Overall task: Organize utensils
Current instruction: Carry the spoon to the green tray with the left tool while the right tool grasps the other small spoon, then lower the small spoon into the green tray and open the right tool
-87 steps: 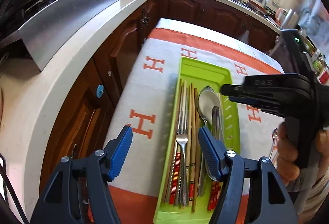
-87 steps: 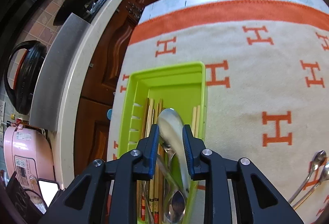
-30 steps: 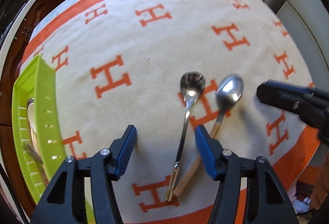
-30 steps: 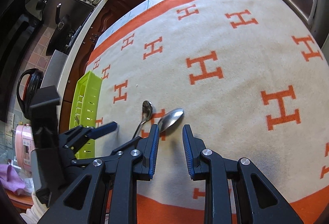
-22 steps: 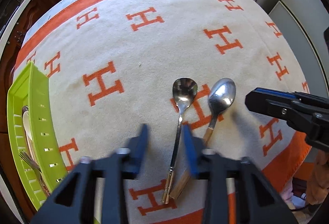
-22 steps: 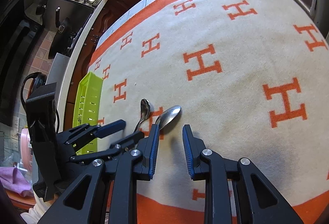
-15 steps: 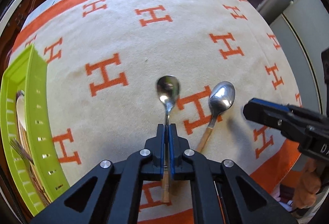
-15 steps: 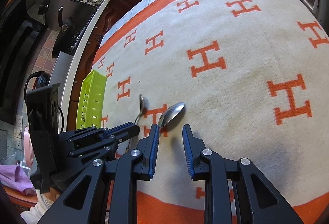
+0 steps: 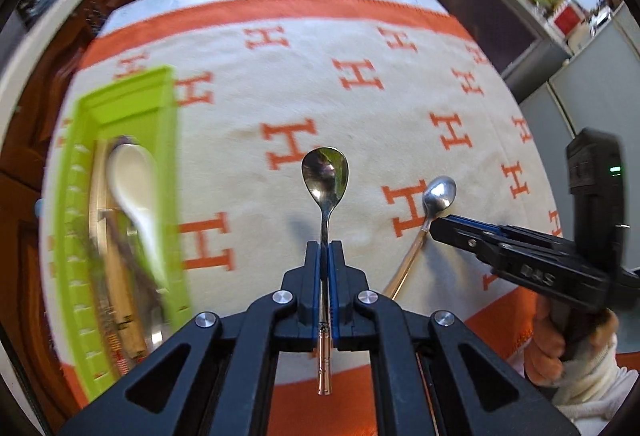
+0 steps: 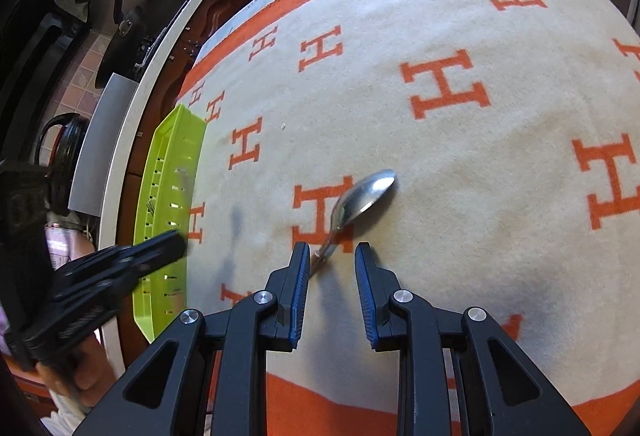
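My left gripper (image 9: 325,248) is shut on the handle of a steel spoon (image 9: 325,172) and holds it above the cloth, bowl pointing forward. The green utensil tray (image 9: 160,92) lies to its left, holding a white spoon (image 9: 132,172), chopsticks and other cutlery. A second steel spoon (image 10: 366,192) with a pale handle lies on the cloth; it also shows in the left wrist view (image 9: 439,194). My right gripper (image 10: 331,250) is open, low over that spoon's handle, which runs toward its left finger. The left gripper appears blurred in the right wrist view (image 10: 160,242).
The table is covered by a cream cloth (image 10: 500,156) with orange H marks and an orange border. A white counter edge (image 10: 132,124) and dark wood cabinets run along the far side beyond the tray. A grey cabinet (image 9: 520,48) stands past the table's right end.
My left gripper closed on the left spoon, lifted it off the cloth and swung toward the green tray. My right gripper has moved closer to the remaining spoon, still open.
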{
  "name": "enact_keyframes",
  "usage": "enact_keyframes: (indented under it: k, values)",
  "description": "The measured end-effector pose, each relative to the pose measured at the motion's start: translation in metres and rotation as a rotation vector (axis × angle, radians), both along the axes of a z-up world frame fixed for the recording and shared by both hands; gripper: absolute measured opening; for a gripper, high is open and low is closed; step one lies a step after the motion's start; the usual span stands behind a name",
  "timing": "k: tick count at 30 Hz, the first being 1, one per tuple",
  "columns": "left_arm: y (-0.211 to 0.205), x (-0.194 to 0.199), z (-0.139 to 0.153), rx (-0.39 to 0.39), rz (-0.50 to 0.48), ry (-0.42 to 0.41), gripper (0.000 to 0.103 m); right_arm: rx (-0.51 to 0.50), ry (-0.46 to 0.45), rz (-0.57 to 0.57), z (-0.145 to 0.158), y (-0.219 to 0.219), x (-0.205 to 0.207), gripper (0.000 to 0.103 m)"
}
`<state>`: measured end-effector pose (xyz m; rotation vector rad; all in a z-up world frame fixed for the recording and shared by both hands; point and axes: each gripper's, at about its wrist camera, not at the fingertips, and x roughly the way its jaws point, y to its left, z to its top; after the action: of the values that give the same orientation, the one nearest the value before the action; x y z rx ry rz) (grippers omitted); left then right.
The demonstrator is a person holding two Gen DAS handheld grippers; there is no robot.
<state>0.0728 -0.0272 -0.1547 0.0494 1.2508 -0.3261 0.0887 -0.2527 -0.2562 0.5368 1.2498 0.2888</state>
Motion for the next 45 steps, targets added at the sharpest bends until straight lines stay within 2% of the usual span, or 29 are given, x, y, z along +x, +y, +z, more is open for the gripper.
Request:
enact_keyframes:
  k: [5, 8, 10, 12, 14, 20, 25, 28, 30, 34, 39, 41, 45]
  values:
    - [0.046, -0.008, 0.031, 0.025, 0.088, -0.068, 0.002, -0.036, -0.028, 0.009, 0.001, 0.017, 0.007, 0.024]
    - [0.073, -0.008, 0.035, 0.064, 0.148, -0.089, 0.002, -0.083, -0.05, 0.022, 0.002, 0.031, 0.012, 0.024]
    - [0.089, -0.006, 0.03, 0.09, 0.19, -0.089, 0.002, -0.12, -0.063, 0.027, 0.003, 0.039, 0.014, 0.022]
    - [0.106, -0.006, 0.024, 0.127, 0.229, -0.089, 0.002, -0.17, -0.075, 0.025, 0.004, 0.047, 0.016, 0.013]
    - [0.121, -0.006, 0.015, 0.152, 0.253, -0.083, 0.002, -0.216, -0.087, 0.023, 0.004, 0.054, 0.016, 0.008]
    - [0.136, -0.004, -0.014, 0.207, 0.268, -0.059, 0.004, -0.201, -0.096, 0.018, 0.004, 0.052, 0.012, 0.005]
    - [0.138, -0.007, -0.018, 0.185, 0.272, -0.062, 0.009, -0.177, -0.123, 0.032, 0.02, 0.055, 0.005, 0.003]
    - [0.145, -0.013, -0.01, 0.175, 0.286, -0.088, 0.015, -0.157, -0.153, 0.064, 0.037, 0.068, 0.002, 0.003]
    - [0.151, -0.018, -0.004, 0.164, 0.304, -0.106, 0.023, -0.132, -0.18, 0.096, 0.053, 0.081, 0.003, 0.003]
    - [0.163, -0.023, 0.005, 0.152, 0.342, -0.129, 0.026, -0.08, -0.225, 0.178, 0.083, 0.116, 0.005, 0.003]
    - [0.181, -0.025, 0.015, 0.139, 0.393, -0.171, 0.044, -0.05, -0.277, 0.307, 0.115, 0.181, 0.016, 0.003]
    - [0.188, -0.026, 0.018, 0.137, 0.41, -0.183, 0.048, -0.061, -0.292, 0.342, 0.119, 0.205, 0.021, 0.003]
    - [0.201, -0.028, 0.021, 0.141, 0.442, -0.204, 0.066, -0.102, -0.283, 0.415, 0.111, 0.255, 0.035, 0.003]
